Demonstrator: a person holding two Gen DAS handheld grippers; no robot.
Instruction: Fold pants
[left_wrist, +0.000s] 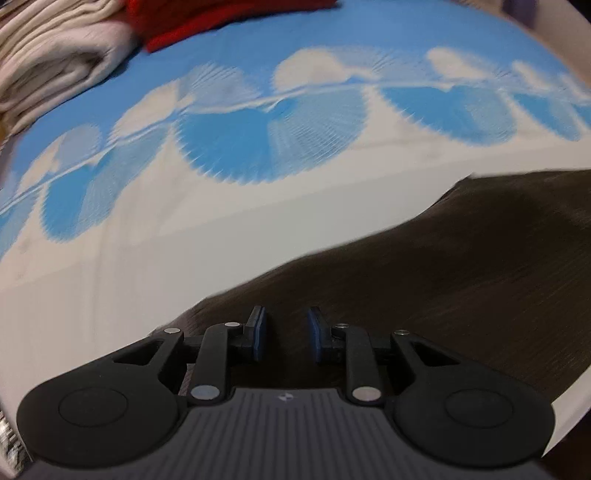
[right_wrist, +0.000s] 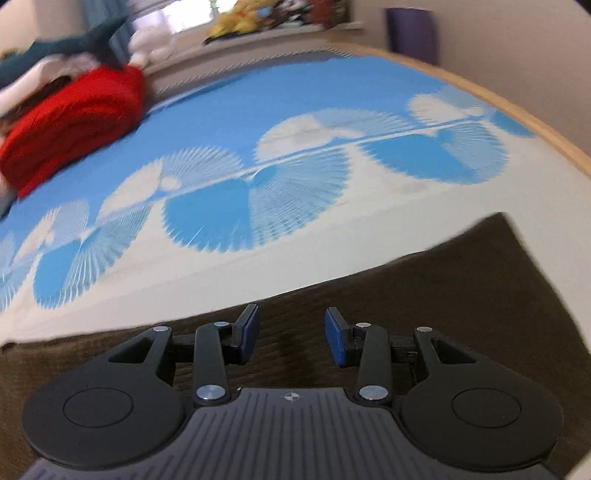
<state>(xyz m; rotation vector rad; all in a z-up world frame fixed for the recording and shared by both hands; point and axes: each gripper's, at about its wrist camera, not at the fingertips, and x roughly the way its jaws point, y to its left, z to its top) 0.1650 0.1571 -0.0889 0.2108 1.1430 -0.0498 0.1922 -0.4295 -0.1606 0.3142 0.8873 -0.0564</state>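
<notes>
Both hand-held grippers, left (left_wrist: 286, 334) and right (right_wrist: 291, 338), hover with jaws parted, gripping nothing, above dark brown pants (right_wrist: 424, 295) spread flat on the bed (right_wrist: 295, 92), seemingly positioned to seize an edge.

Blue-white fan-patterned bed cover (right_wrist: 303, 122); wooden bed edge (right_wrist: 517, 110) right; beige wall (right_wrist: 498, 44); bright window sill (right_wrist: 280, 31) behind, cluttered.
</notes>
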